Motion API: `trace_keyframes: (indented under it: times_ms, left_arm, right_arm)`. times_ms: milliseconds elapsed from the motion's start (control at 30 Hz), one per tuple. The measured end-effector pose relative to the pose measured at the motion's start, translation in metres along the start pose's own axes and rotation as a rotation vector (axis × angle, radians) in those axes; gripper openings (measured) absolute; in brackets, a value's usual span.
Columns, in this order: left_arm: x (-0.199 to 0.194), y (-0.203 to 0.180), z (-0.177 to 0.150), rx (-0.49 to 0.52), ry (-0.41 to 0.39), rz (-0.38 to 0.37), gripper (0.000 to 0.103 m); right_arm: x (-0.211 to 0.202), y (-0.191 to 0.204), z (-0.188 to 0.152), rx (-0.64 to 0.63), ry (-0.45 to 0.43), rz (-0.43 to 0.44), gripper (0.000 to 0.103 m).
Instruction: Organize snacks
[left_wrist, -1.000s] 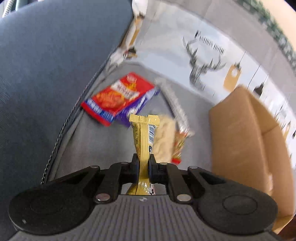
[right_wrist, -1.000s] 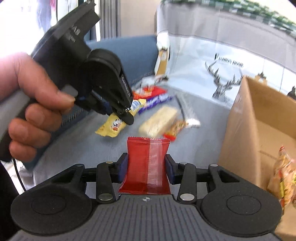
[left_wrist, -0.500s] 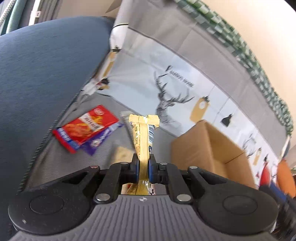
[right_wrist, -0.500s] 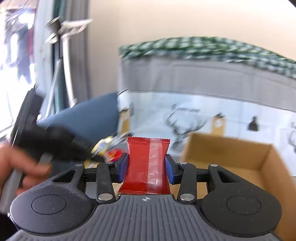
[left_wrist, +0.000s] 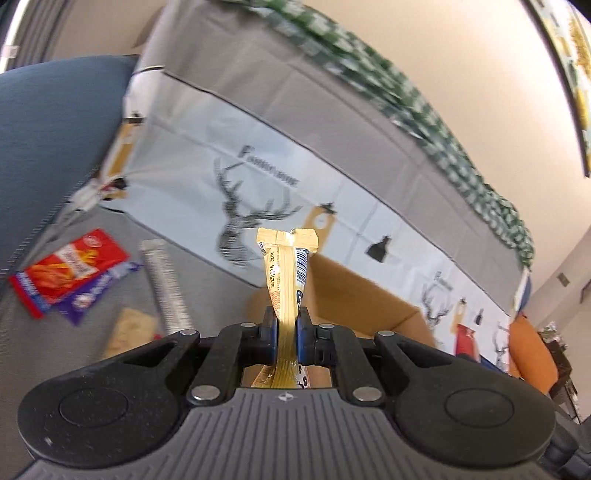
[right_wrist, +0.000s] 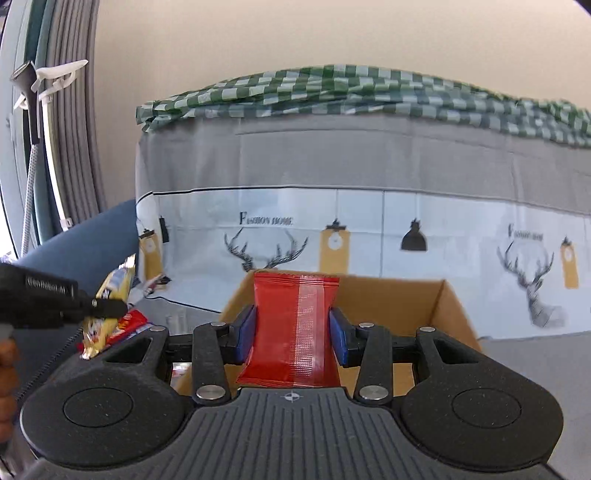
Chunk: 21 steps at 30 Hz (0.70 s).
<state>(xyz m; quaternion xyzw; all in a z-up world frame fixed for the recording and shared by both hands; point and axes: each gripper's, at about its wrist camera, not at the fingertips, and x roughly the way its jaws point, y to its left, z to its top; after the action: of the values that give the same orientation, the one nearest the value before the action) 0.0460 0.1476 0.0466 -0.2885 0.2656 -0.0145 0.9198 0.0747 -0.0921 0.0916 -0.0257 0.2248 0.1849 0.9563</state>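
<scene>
Two snack packets, each clamped in a hand-held gripper, hang ahead of an open cardboard box (right_wrist: 436, 306) on a grey cushion (left_wrist: 92, 258). The right gripper (right_wrist: 291, 332) has its blue pads pressed on both side edges of a red packet (right_wrist: 291, 328), jaws partly apart to span its width; the flat, glossy foil pouch stands upright, its long axis running up and away from the tool, with a crimped top seam and a paler strip down its face. The box lies directly beyond and below this tool, mouth up, its brown walls plain and matte. The left gripper (left_wrist: 286, 332) is pinched fully closed on a thin gold packet (left_wrist: 286, 280), held edge-on and upright with its sealed end flared at the top. For this tool the box (left_wrist: 354, 295) sits just past the fingertips and off to the right. Judged from both views, the right hand is squarer to the opening and looks the better placed to drop first. To the left of the left tool, loose snacks rest on the cushion: a red bag (left_wrist: 70, 269) over a purple wrapper (left_wrist: 96, 295), a silvery stick (left_wrist: 164, 284) and a pale bar (left_wrist: 127, 328). A deer-print cloth (right_wrist: 332, 229) hangs behind.
</scene>
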Motion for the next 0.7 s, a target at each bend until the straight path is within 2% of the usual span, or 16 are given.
trace_keyframes:
  times_ms: [133,400,700]
  left_arm:
    - [0.015,-0.026,-0.01,0.053,0.019,-0.044,0.01]
    - [0.042,-0.06,-0.033,0.138,0.068,-0.099,0.01]
    - [0.056,-0.085,-0.046,0.221,0.077,-0.123,0.01]
  right_arm:
    - [-0.002,-0.011,-0.009,-0.037,-0.001,-0.041,0.044]
    - [0.002,-0.037,-0.017,-0.021,0.03,-0.109,0.044]
    - [0.008,-0.046,-0.019,-0.017,0.051,-0.128,0.044]
